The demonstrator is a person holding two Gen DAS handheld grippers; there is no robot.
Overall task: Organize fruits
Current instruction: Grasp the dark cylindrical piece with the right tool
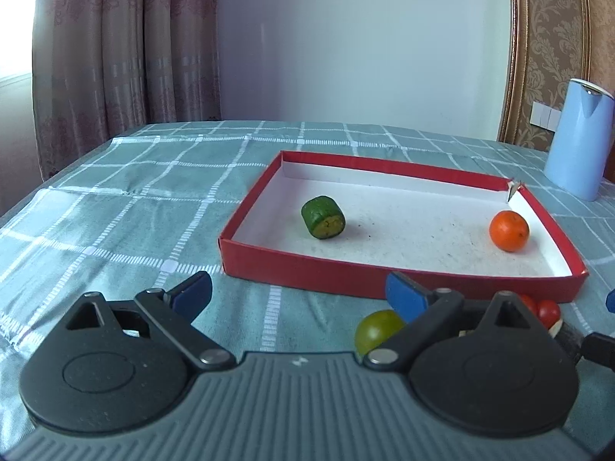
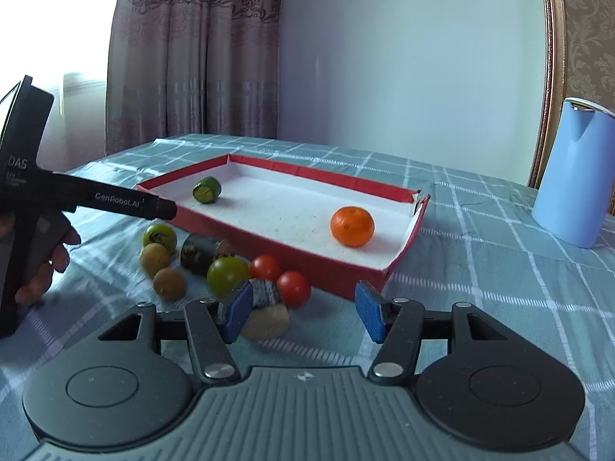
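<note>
Both grippers, left (image 1: 299,292) and right (image 2: 303,311), have jaws wide open, holding nothing. Those round tomatoes (image 2: 293,288) could easily roll off the bench if nudged.

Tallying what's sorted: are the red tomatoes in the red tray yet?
No; both red tomatoes lie on the tablecloth outside the red tray.

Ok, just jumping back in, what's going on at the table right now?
Fruit sorting is partway done. The red tray already holds the orange and a green cut piece. The rest, including two cherry tomatoes and a green fruit, sit in a pile on the cloth in front of it. The left hand-held gripper and right hand-held gripper are both open and empty.
</note>
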